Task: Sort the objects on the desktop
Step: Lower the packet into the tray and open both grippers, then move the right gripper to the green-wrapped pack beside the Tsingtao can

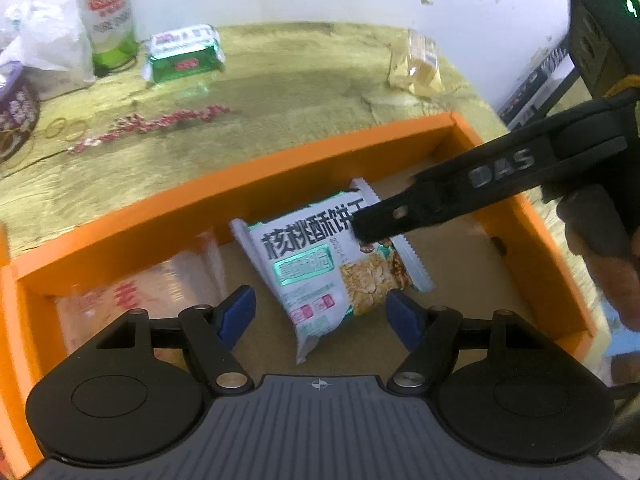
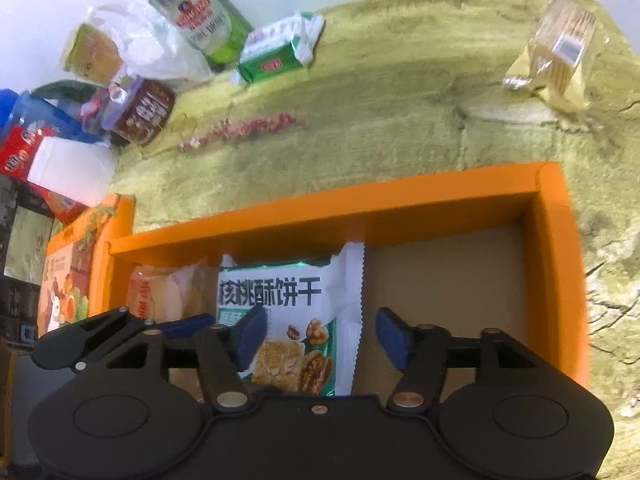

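A white and teal walnut-biscuit packet (image 1: 320,276) lies tilted on the cardboard floor of the orange box (image 1: 248,184). My left gripper (image 1: 320,318) hovers over the packet's near end, its blue pads apart and off the wrapper. From the right a black fingertip (image 1: 376,226) of the other gripper reaches over the packet's far corner. In the right wrist view the packet (image 2: 292,304) lies between the spread pads of my right gripper (image 2: 323,336), and the right-hand pad stands well off it. The left gripper's fingers (image 2: 184,324) show at the left.
A clear packet with red print (image 1: 132,300) lies in the box's left end. On the green cloth beyond are a green can (image 2: 204,20), a green packet (image 2: 276,56), wrapped crackers (image 2: 560,56), a pink strand (image 2: 240,128) and a brown jar (image 2: 140,112). A printed orange lid (image 2: 72,280) stands left of the box.
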Demonstrator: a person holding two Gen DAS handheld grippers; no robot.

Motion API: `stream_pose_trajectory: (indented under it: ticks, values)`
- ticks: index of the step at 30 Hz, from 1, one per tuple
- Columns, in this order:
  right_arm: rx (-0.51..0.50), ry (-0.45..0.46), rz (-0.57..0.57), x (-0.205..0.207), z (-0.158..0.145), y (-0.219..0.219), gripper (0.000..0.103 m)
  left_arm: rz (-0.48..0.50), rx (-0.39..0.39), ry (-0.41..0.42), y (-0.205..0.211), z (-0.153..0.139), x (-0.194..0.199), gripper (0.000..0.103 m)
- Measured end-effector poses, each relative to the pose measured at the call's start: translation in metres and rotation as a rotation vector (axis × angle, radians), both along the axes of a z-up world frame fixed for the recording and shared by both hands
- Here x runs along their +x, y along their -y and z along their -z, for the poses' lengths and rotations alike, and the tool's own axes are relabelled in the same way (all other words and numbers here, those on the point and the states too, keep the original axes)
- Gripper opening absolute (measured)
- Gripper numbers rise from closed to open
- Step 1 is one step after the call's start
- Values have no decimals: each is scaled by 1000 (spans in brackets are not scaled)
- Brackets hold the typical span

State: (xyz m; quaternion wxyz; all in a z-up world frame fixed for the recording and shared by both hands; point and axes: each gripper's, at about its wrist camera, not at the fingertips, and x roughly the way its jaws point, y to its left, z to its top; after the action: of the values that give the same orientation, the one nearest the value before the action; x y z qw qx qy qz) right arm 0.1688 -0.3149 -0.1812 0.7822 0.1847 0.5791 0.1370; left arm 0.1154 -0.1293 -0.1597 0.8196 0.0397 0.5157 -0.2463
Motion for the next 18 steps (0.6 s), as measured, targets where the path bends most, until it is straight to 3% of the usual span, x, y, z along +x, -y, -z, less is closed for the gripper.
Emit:
stream_pose_trajectory:
  ticks: [4,6,10,14,18]
  values:
    - [51,79,18,-16,-30,19,65,-54,-20,33,-33,-28,-15,75]
    - [64,134,34,-29,-47,33,74,-99,-28,42,-54,-39,-22,77]
    - [-12,212,91,-52,-66,60,76,-210,4,54,-96,-41,-40,79]
    - [-111,163,175,-58,-51,83,76,-347,49,8,-127,-20,-44,78]
    - [-151,78,221,-58,-26,90,69,-371,70,-20,-135,0,-40,77]
